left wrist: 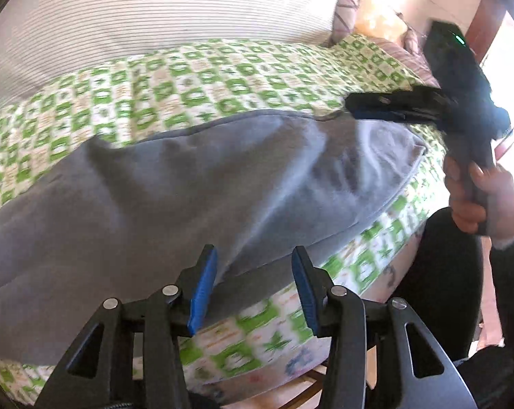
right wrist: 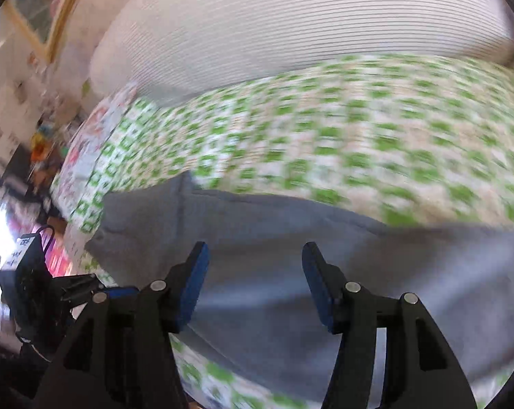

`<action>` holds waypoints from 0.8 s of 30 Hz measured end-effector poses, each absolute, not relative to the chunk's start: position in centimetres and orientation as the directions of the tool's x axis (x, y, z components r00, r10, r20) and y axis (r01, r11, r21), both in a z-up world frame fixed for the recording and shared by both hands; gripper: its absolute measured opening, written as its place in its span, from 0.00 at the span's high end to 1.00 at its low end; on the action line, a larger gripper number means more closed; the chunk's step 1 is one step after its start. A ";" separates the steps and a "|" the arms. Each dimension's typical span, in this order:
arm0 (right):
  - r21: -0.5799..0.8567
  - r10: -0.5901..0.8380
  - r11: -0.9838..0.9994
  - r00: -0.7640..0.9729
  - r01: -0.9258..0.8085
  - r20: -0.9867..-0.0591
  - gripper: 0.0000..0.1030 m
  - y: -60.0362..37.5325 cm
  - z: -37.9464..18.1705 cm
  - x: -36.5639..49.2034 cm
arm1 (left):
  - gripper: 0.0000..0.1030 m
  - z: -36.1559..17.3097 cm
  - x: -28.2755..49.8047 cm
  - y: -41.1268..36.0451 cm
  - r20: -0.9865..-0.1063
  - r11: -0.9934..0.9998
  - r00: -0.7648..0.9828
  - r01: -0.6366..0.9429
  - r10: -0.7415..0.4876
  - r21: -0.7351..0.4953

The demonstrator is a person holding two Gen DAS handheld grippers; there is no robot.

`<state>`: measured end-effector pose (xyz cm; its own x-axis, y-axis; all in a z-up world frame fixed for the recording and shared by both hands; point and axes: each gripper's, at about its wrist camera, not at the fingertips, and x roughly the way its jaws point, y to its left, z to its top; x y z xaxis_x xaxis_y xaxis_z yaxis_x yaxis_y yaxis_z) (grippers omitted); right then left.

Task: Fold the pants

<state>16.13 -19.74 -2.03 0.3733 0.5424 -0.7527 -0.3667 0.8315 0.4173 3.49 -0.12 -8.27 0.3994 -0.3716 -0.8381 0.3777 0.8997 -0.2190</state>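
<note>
Grey pants [left wrist: 175, 184] lie stretched along the near side of a bed with a green-and-white patterned sheet [left wrist: 195, 78]. My left gripper [left wrist: 255, 289] is open and empty, just above the pants' near edge. My right gripper [right wrist: 255, 283] is open and empty over the pants [right wrist: 291, 272]. In the left wrist view the right gripper [left wrist: 365, 107] hovers at the far right end of the pants, held by a hand [left wrist: 478, 197]. The right wrist view is blurred by motion. The left gripper [right wrist: 96, 289] shows at the left in the right wrist view.
A large white striped pillow [left wrist: 161, 10] lies at the back of the bed, also in the right wrist view [right wrist: 308, 17]. Smaller cushions [left wrist: 348, 10] sit at the far right. The bed's near edge [left wrist: 369, 272] drops beside a person's dark leg [left wrist: 440, 286]. Cluttered shelves [right wrist: 25, 129] stand at left.
</note>
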 end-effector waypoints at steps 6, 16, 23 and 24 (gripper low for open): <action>0.421 0.456 0.888 0.484 -0.186 -0.747 0.43 -28.9 -1.6 12.0 | 0.51 -7.9 6.1 -4.9 -0.839 0.869 0.368 0.442 -0.401 -0.222; 0.468 0.344 0.880 0.570 0.081 -0.746 0.43 -39.2 -3.2 7.8 | 0.49 -7.5 6.5 -12.0 -0.850 0.783 0.313 0.598 -0.423 -0.170; 0.484 0.309 0.849 0.545 0.211 -0.779 0.43 -42.5 -5.2 8.2 | 0.49 -11.5 5.8 -13.4 -0.905 0.772 0.289 0.632 -0.311 -0.063; 0.479 0.306 0.849 0.531 0.223 -0.790 0.43 -42.6 -5.5 8.4 | 0.49 -12.1 5.9 -13.5 -0.912 0.772 0.288 0.633 -0.293 -0.049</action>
